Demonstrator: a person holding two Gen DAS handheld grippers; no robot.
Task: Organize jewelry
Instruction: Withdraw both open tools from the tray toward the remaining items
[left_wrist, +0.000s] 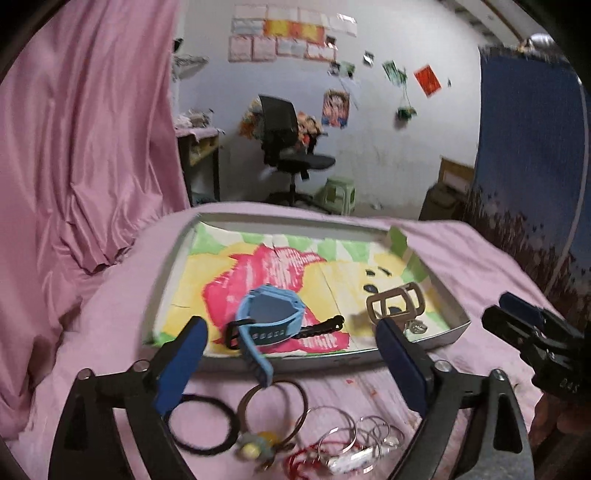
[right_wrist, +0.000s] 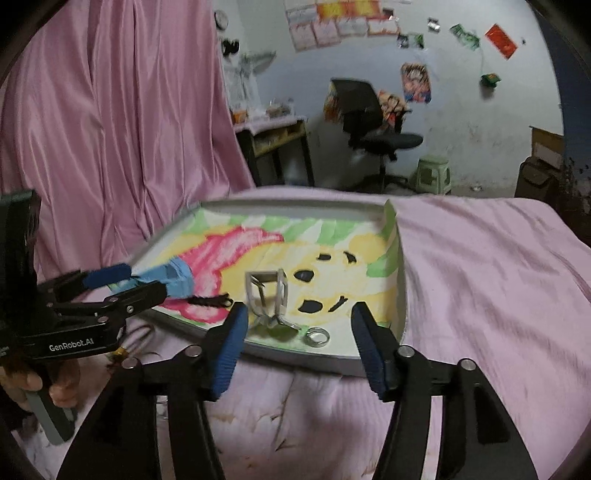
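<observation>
Left hand-held gripper (left_wrist: 291, 339): the jaws are spread wide and nothing is held; it is seen just in front of the tray's near edge, on both sides of the blue watch.
Right hand-held gripper (right_wrist: 297, 325): the jaws are also opened wide and are empty – it is placed at the near right part of the tray.
Tray (left_wrist: 173, 258): a shallow white tray lined with a coloured bear drawing; it is laid on the pink bed cover (right_wrist: 480, 258).
Blue watch (left_wrist: 267, 314): it is found in the tray, with one strap hung over the near rim.
Metal buckle piece (right_wrist: 266, 291): it is stood in the tray, with a small metal ring (right_wrist: 318, 336) just beside it.
Outside the tray: a black hair tie (left_wrist: 201, 424), thin bangles (left_wrist: 354, 432) and a red string piece (left_wrist: 306, 459) are left on the bed cover.
</observation>
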